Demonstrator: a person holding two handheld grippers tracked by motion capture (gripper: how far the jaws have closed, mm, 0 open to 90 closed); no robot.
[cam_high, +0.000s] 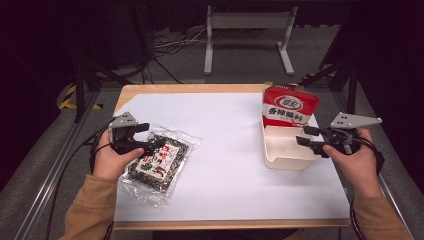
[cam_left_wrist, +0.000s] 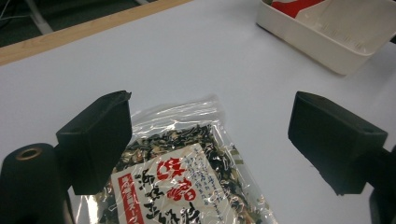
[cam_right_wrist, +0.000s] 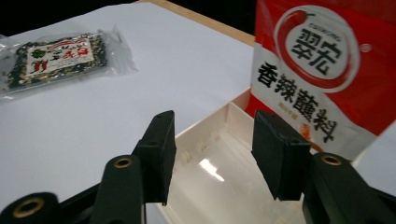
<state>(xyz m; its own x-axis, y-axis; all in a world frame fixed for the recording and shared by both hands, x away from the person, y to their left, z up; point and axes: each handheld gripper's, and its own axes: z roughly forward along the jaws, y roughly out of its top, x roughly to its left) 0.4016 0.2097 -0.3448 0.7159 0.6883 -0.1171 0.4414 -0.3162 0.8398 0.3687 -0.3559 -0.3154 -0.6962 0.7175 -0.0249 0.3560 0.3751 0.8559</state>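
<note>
Left gripper (cam_left_wrist: 210, 140) held wide open, nothing gripped, clear packet (cam_left_wrist: 187, 182) with red-lettered label lying below and between its jaws, right gripper (cam_right_wrist: 212, 154) part open and empty over white bin (cam_right_wrist: 219, 186), red pouch (cam_right_wrist: 322, 70) printed "翠宏 香辣蘸料" standing just beyond its fingertips.

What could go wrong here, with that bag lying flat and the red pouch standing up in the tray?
The clear bag of dried mix lies flat and slippery under the open left gripper, so the jaws might slide off or pinch only film. The red pouch stands upright at the far end of the white tray; the open right gripper, near the tray, could tip it.
</note>
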